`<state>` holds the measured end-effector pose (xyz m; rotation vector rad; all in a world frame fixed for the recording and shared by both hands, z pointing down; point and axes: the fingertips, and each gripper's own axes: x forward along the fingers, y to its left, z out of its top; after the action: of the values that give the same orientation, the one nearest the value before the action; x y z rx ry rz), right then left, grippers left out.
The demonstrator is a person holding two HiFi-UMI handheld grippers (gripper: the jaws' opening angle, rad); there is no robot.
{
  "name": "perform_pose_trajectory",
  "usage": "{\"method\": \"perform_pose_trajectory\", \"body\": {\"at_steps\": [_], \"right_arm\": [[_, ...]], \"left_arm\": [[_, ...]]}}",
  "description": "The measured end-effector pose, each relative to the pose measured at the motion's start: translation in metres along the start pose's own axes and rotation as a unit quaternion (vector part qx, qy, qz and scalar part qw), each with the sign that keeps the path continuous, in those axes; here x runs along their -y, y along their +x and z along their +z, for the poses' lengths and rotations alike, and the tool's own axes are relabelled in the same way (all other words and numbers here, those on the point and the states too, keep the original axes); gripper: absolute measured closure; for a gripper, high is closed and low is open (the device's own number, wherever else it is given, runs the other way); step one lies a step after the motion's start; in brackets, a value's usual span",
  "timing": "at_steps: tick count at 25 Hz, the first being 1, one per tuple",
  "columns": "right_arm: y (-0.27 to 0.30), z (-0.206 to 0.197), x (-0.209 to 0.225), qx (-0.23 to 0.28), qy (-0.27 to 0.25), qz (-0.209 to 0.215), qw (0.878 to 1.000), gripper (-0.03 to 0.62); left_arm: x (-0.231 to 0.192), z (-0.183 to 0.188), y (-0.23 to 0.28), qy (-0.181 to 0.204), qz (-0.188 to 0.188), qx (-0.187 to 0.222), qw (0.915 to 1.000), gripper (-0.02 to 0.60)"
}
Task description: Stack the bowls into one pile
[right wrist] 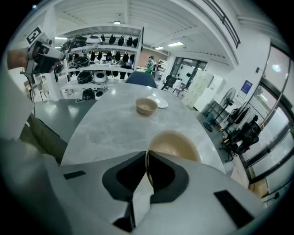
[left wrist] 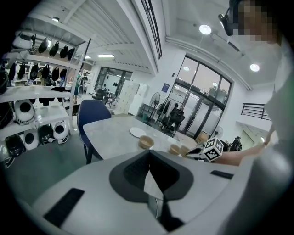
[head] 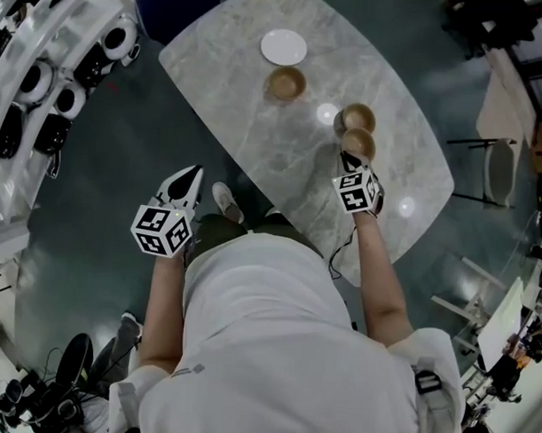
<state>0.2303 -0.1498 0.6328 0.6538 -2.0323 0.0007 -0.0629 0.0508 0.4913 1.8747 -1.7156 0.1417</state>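
Note:
My right gripper [head: 348, 158] is shut on the rim of a tan bowl [head: 360, 143], which it holds above the marble table [head: 255, 157]. In the right gripper view that rim is pinched between the jaws of the right gripper [right wrist: 146, 161], and the held bowl [right wrist: 177, 144] spreads out beyond them. A second tan bowl [head: 357, 116] sits just past the held one. A third bowl [head: 286, 82] stands further off, near a white plate [head: 284, 46]. My left gripper [head: 189, 176] hangs over the floor beside the table, with its jaws shut on nothing [left wrist: 148, 155].
A blue chair [left wrist: 94, 114] stands at the table's far end. Shelves of helmets [head: 45, 79] line the left side. More chairs and tables [head: 499, 166] stand to the right. The person's legs are against the near table edge.

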Motion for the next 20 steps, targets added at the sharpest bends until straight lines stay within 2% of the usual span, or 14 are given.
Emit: {"method": "perform_pose_trajectory", "body": {"at_steps": [9, 20], "right_arm": [[0.035, 0.086, -0.020, 0.018, -0.050, 0.013, 0.998, 0.566], [0.092, 0.162, -0.036, 0.027, -0.081, 0.032, 0.996, 0.566]], "left_arm": [[-0.055, 0.016, -0.005, -0.015, 0.004, 0.005, 0.9999, 0.580], [-0.110, 0.033, -0.006, -0.013, 0.015, -0.003, 0.9998, 0.580]]}}
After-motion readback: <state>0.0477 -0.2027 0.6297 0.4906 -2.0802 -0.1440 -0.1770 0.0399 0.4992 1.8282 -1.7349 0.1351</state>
